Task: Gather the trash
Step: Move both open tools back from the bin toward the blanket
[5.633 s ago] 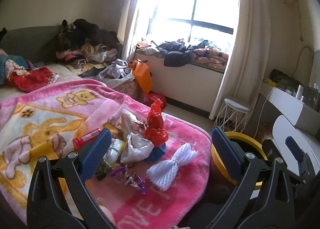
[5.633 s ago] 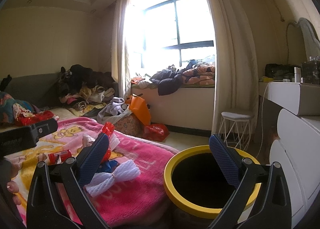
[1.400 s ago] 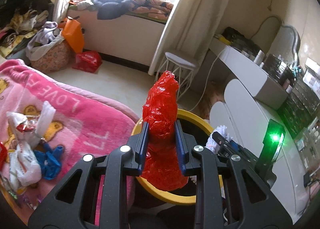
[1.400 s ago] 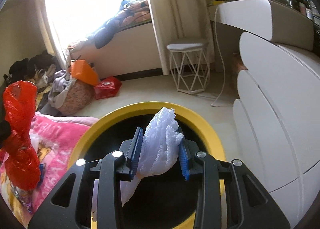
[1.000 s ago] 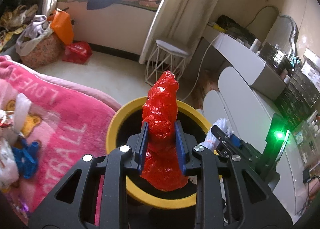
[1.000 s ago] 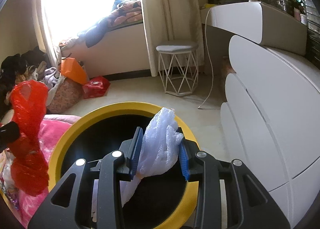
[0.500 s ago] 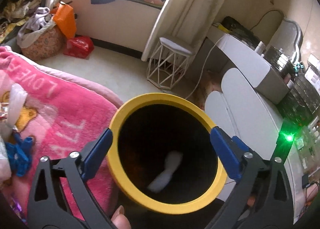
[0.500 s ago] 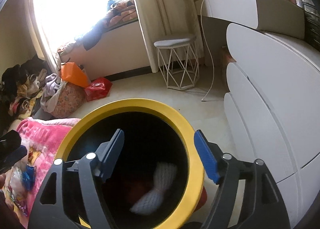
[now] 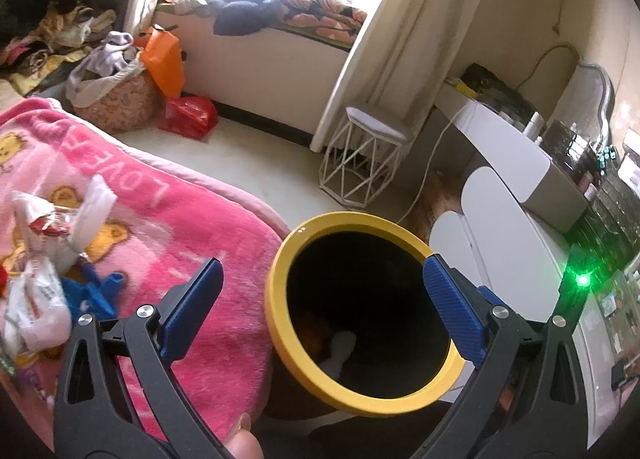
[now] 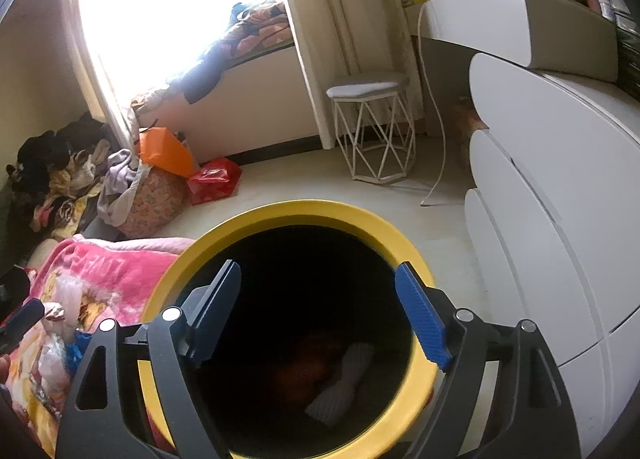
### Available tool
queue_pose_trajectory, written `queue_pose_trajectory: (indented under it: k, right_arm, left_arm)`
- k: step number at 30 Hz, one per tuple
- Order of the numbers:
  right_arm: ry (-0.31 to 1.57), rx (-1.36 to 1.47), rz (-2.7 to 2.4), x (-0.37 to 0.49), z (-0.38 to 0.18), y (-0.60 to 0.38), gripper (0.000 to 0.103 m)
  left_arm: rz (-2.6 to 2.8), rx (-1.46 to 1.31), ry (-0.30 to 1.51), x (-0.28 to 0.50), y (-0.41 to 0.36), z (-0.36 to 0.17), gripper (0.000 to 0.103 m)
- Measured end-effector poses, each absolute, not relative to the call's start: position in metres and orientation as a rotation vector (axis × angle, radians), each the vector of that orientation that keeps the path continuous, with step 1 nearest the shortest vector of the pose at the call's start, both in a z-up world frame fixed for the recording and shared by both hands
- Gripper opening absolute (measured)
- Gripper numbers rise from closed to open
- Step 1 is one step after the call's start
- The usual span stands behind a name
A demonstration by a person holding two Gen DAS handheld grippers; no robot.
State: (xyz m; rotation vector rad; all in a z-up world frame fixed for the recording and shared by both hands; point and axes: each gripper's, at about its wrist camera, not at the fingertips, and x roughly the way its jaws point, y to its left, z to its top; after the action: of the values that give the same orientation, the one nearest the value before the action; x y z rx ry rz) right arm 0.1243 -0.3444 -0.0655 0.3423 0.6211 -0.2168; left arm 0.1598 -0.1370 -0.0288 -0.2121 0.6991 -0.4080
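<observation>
A black bin with a yellow rim (image 9: 348, 219) (image 10: 304, 209) stands on the floor beside the bed. At its bottom lie the white foam net (image 9: 340, 351) (image 10: 340, 387) and the red plastic bag (image 10: 310, 363). My left gripper (image 9: 320, 299) is open and empty, above the bin's left rim and the bed edge. My right gripper (image 10: 318, 299) is open and empty, right above the bin's mouth. More trash lies on the pink blanket (image 9: 224, 235): white wrappers (image 9: 36, 299), a blue piece (image 9: 96, 291) and a white bag (image 9: 94, 207).
A white dresser (image 10: 560, 219) stands close to the right of the bin. A white wire stool (image 9: 368, 163) and a cable are behind it. A laundry basket (image 9: 116, 99), an orange bag (image 9: 164, 59) and a red bag (image 9: 188, 115) sit by the window bench.
Both grippers opened and dropped the red bag and the white foam net into the bin, where they now lie. The left view has since shifted back towards the bed.
</observation>
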Motion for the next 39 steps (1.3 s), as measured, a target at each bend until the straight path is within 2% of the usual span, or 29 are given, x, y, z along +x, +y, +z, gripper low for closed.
queue_pose_trajectory:
  k: [16, 39]
  right_arm:
    - [0.592, 0.266, -0.079, 0.113, -0.046, -0.293, 0.08]
    - [0.556, 0.166, 0.141, 0.106, -0.024, -0.218, 0.083]
  left_arm:
    - [-0.288, -0.264, 0.595, 0.141, -0.086, -0.006, 0.092]
    - [-0.17, -0.326, 0.535, 0.12, -0.023, 0.004, 0.092]
